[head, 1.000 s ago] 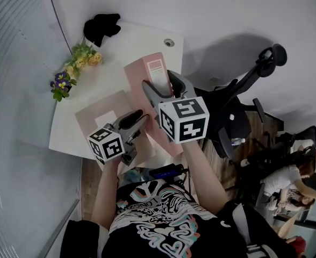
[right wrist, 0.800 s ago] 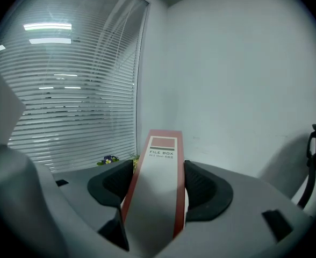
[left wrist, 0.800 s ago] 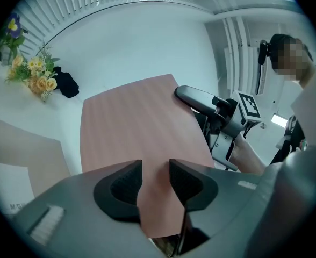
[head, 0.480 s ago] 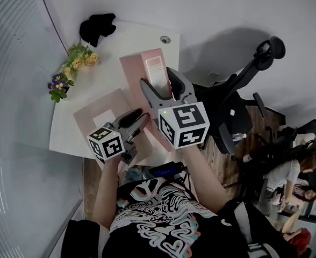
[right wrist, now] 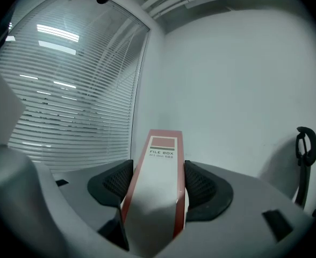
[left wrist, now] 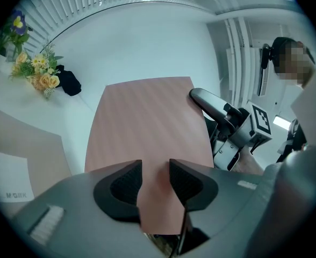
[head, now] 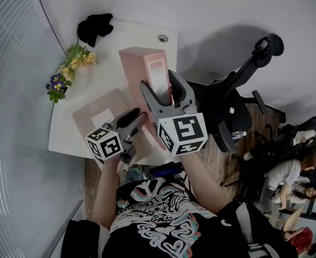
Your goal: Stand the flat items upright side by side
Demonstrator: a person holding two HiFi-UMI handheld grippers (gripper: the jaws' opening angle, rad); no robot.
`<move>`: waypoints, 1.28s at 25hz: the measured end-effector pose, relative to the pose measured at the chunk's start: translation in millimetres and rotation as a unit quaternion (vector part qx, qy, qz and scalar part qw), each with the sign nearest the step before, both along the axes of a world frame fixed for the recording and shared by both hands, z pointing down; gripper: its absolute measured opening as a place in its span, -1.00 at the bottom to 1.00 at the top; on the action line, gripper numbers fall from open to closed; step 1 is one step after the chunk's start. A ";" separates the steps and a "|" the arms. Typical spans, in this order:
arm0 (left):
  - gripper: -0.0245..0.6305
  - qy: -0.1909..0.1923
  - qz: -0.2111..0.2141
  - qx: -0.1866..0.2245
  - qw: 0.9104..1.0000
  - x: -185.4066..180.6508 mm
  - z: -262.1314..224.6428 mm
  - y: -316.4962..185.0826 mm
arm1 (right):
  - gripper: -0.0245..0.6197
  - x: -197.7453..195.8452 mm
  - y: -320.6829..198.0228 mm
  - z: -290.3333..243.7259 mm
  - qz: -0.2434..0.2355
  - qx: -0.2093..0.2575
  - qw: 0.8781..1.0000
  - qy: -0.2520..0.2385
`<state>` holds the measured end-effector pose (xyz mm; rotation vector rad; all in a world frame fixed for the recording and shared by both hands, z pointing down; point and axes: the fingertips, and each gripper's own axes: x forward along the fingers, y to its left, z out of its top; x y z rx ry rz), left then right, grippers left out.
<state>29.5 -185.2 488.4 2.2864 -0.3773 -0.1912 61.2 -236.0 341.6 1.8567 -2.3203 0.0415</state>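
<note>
The white tabletop (head: 131, 42) fills the far left. A black office chair (head: 238, 90) stands off its right edge.

You hold a pink file box (head: 139, 71) over the middle of the tabletop. Its long axis runs away from you, near to far, with the far end raised. How steeply it leans is hard to judge. The labelled spine faces up and to the right. A second pink file box (head: 96, 114) lies flat at the near left, well short of upright.

Your right tongs (head: 159, 81) are spread wide and clamp the spine from both sides, just nearer you than the label. Your left tongs (head: 138, 117) pinch a thin pink edge low on the same box's near end.

Flowers (head: 74, 61) and a black bundle (head: 96, 27) sit at the far left edge.

The tongs and marker cubes cover the box's near end, so its contact with the tabletop is unseen. The left cube cuts off a corner of the flat box.

Compared with a second ago, the right tongs and the box's far end are higher, and the far end face now shows. The left tongs have stayed put.
</note>
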 end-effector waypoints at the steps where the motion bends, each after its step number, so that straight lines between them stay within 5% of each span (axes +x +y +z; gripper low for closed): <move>1: -0.48 0.000 0.000 0.000 1.000 0.1 0.1 0.2 | 0.01 0.2 1.8 -0.5 0.000 0.005 1.000 0.000; 32: -0.47 -0.007 0.002 -0.016 1.000 -0.9 8.0 -0.8 | 0.01 4.5 32.5 -4.2 0.037 0.093 0.995 -0.006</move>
